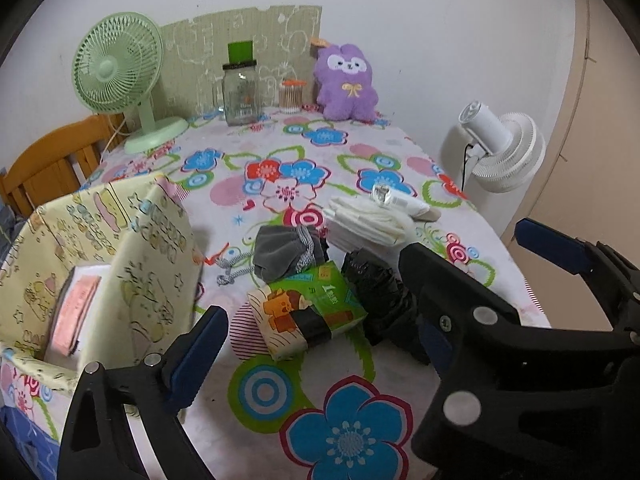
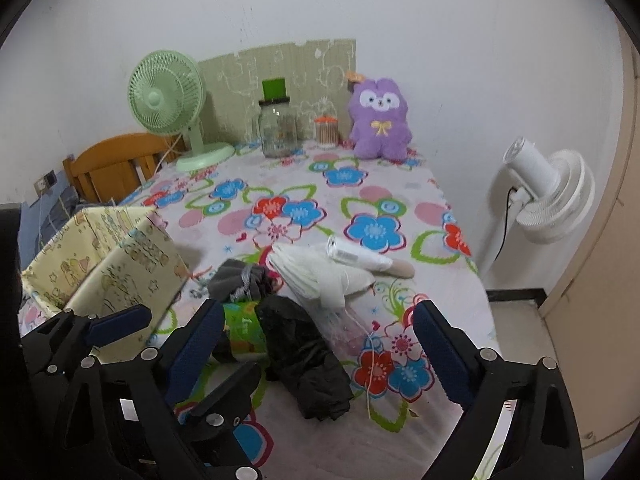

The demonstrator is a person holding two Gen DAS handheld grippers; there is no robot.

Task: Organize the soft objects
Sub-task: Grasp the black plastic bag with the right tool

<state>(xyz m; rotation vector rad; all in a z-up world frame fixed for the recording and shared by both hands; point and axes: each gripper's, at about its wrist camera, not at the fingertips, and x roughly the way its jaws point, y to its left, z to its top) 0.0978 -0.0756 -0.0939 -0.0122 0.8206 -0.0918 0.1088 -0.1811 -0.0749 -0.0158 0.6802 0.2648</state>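
A pile of soft things lies mid-table: a green tissue pack [image 1: 306, 312] [image 2: 244, 330], a grey drawstring pouch [image 1: 286, 252] [image 2: 242, 278], a crumpled black bag [image 1: 382, 300] [image 2: 306, 360] and white folded cloth [image 1: 368, 220] [image 2: 320, 272] with a white tube [image 2: 360, 258] on it. A yellow patterned fabric box [image 1: 120, 256] [image 2: 108, 264] stands at the left, with a pink-and-white packet [image 1: 76, 312] inside. My left gripper [image 1: 320, 340] is open and empty, straddling the tissue pack. My right gripper [image 2: 320, 348] is open and empty around the black bag.
A purple plush [image 1: 346, 82] [image 2: 380, 118], a glass jar [image 1: 240, 94], a swab pot [image 1: 290, 96] and a green fan [image 1: 120, 76] stand at the back. A white fan [image 2: 548, 196] stands off the right edge, a wooden chair [image 1: 52, 160] at the left.
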